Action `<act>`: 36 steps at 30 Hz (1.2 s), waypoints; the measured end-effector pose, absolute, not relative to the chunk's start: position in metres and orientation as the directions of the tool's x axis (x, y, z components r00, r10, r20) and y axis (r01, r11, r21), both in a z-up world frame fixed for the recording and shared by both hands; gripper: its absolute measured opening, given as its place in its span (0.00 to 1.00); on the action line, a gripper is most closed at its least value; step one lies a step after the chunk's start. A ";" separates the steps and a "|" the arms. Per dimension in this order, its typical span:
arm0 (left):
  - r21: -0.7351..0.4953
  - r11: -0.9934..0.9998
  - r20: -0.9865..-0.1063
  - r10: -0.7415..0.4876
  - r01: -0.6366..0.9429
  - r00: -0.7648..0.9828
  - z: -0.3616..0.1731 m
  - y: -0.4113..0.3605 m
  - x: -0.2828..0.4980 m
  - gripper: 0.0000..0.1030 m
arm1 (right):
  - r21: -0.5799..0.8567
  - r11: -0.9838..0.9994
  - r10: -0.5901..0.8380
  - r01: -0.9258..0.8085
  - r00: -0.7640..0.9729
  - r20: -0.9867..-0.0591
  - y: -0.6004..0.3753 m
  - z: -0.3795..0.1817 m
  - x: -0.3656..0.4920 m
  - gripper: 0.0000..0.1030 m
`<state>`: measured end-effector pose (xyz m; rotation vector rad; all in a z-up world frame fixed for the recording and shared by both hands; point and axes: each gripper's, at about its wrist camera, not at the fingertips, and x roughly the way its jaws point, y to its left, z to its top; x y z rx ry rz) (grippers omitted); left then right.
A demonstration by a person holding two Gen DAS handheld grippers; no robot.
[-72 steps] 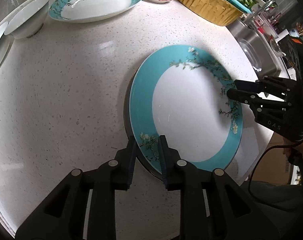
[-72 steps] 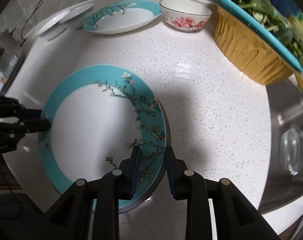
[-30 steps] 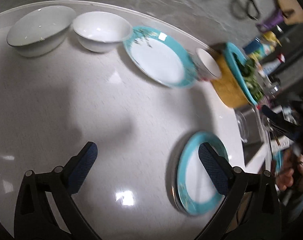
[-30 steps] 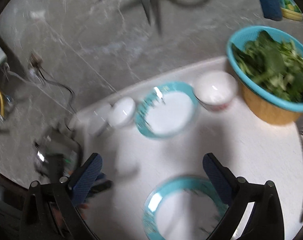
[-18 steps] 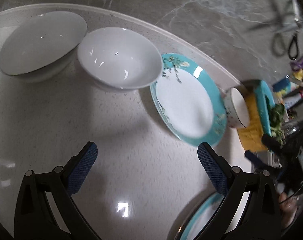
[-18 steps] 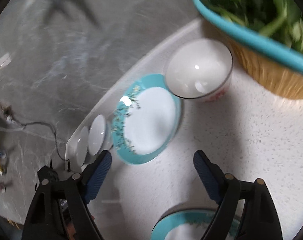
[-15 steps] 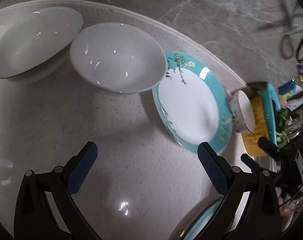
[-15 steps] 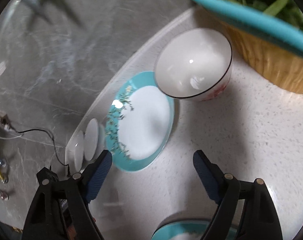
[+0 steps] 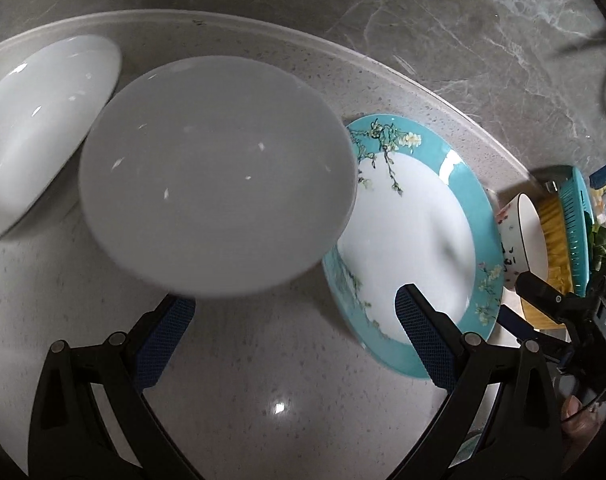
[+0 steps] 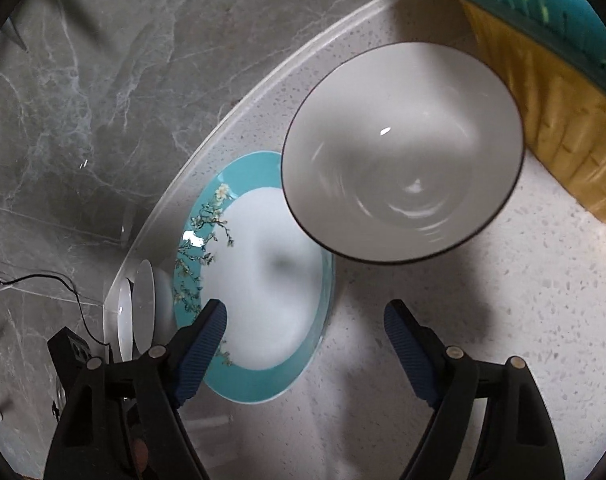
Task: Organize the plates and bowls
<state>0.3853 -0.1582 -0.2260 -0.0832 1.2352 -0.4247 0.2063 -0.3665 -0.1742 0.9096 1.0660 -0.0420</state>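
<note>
In the left wrist view a plain white bowl fills the middle, just beyond my open left gripper, whose fingers hold nothing. A second white bowl leans beside it on the left. To its right lies a teal-rimmed blossom plate, then a small flowered bowl. In the right wrist view that dark-rimmed bowl sits ahead of my open, empty right gripper. The teal plate lies under its left finger, with the white bowls edge-on beyond.
A yellow basket with a teal strainer stands close to the right of the flowered bowl. The speckled white counter ends at a grey marble wall. The other gripper's black fingers show at the left view's right edge.
Both grippers have dropped and moved toward the back row of dishes. The white bowl now looms large on the left, the flowered bowl on the right. The right jaws stand narrower than a second ago.
</note>
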 end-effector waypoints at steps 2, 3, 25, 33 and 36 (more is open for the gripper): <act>-0.287 0.917 -0.896 -0.360 0.277 0.262 -0.228 -0.163 0.391 0.97 | 0.614 0.653 0.376 0.443 0.514 -0.771 -0.366 -0.177 0.209 0.81; -0.285 0.916 -0.896 -0.360 0.281 0.262 -0.228 -0.166 0.393 0.96 | 0.614 0.651 0.377 0.447 0.512 -0.772 -0.366 -0.179 0.210 0.81; -0.277 0.930 -0.890 -0.343 0.241 0.301 -0.237 -0.175 0.393 0.51 | 0.558 0.696 0.311 0.452 0.511 -0.801 -0.361 -0.189 0.228 0.42; -0.297 0.919 -0.882 -0.368 0.260 0.293 -0.239 -0.181 0.395 0.39 | 0.544 0.704 0.285 0.456 0.520 -0.805 -0.365 -0.188 0.230 0.25; -0.305 0.915 -0.882 -0.376 0.265 0.283 -0.240 -0.183 0.395 0.24 | 0.538 0.708 0.282 0.458 0.515 -0.809 -0.364 -0.190 0.228 0.17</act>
